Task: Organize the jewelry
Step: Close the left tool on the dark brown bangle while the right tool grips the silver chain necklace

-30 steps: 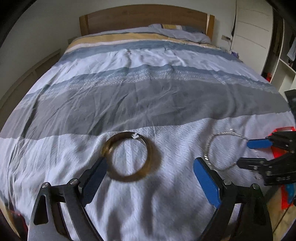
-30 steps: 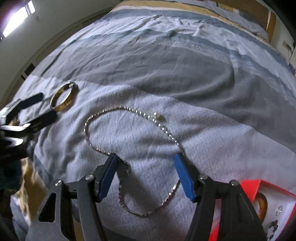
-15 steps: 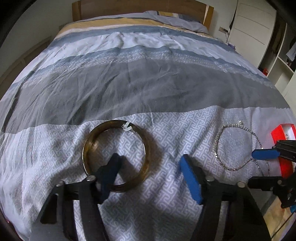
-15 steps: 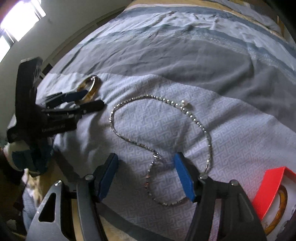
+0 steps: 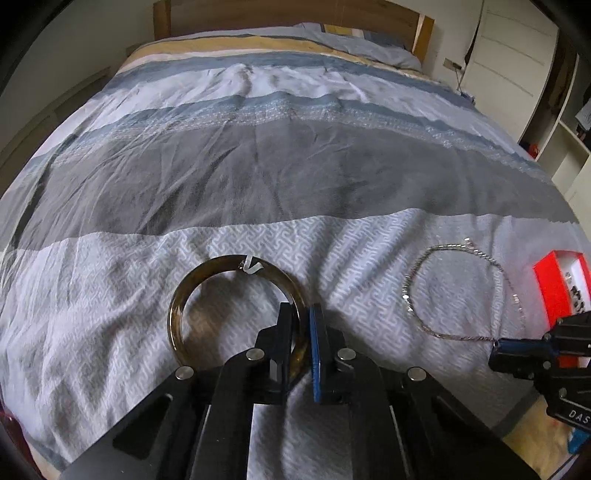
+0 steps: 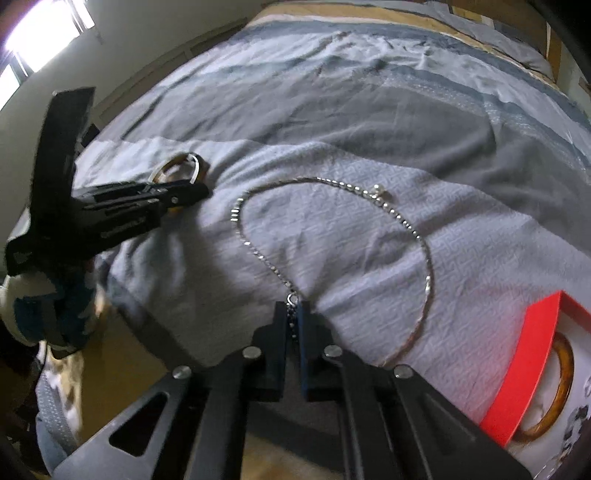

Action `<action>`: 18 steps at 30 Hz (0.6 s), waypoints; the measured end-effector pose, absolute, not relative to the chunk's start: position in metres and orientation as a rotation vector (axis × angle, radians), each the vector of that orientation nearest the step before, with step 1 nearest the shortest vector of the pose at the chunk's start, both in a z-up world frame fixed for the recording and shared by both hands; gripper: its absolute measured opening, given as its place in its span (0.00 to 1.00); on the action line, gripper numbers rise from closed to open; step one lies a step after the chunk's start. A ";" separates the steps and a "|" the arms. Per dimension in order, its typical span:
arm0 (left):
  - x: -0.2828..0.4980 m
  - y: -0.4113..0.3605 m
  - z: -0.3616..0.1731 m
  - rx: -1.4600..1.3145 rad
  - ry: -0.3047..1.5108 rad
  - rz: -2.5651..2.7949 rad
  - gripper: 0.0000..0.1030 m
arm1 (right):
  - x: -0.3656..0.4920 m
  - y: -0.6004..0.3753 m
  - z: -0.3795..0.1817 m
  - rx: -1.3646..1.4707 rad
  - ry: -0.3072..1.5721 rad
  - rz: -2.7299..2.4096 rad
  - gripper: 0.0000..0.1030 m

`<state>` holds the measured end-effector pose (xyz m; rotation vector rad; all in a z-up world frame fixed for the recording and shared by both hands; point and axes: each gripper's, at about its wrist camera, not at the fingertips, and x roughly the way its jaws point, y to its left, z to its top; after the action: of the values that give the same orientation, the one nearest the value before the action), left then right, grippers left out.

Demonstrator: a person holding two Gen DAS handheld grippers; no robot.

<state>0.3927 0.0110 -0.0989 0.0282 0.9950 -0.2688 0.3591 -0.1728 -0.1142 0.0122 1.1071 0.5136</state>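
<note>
An amber-brown bangle [image 5: 176, 317] with a small white tag lies on the pale patterned end of the bed cover [image 5: 295, 166]. My left gripper [image 5: 300, 321] is shut on the bangle's right side, with the ring pinched between the black and blue fingers. A silver bead necklace [image 6: 397, 214] lies in a loop to the right. My right gripper [image 6: 293, 314] is shut on the necklace's near end by the clasp. The left wrist view also shows the necklace [image 5: 410, 291] and the right gripper [image 5: 496, 345]. The right wrist view shows the bangle [image 6: 192, 158] and the left gripper [image 6: 199, 188].
A red jewelry box [image 6: 532, 354] stands open at the bed's near right corner, holding another amber bangle [image 6: 565, 373] and small pieces. The same box [image 5: 554, 288] shows in the left wrist view. Wooden headboard [image 5: 258, 14] at the far end, white wardrobe [image 5: 517, 55] to the right.
Both grippers went from wide open to shut: the left closed on the bangle's right side, the right on the necklace's near end. The right gripper shifted along the bed edge toward the clasp.
</note>
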 end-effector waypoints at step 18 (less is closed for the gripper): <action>0.313 0.038 -0.012 -0.165 0.864 -0.341 0.08 | 0.297 -0.188 -0.001 0.243 0.894 0.581 0.04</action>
<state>0.3134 0.0382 -0.0115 -0.1645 0.8638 -0.3408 0.2970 -0.1876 -0.0009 0.2427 0.8939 0.5808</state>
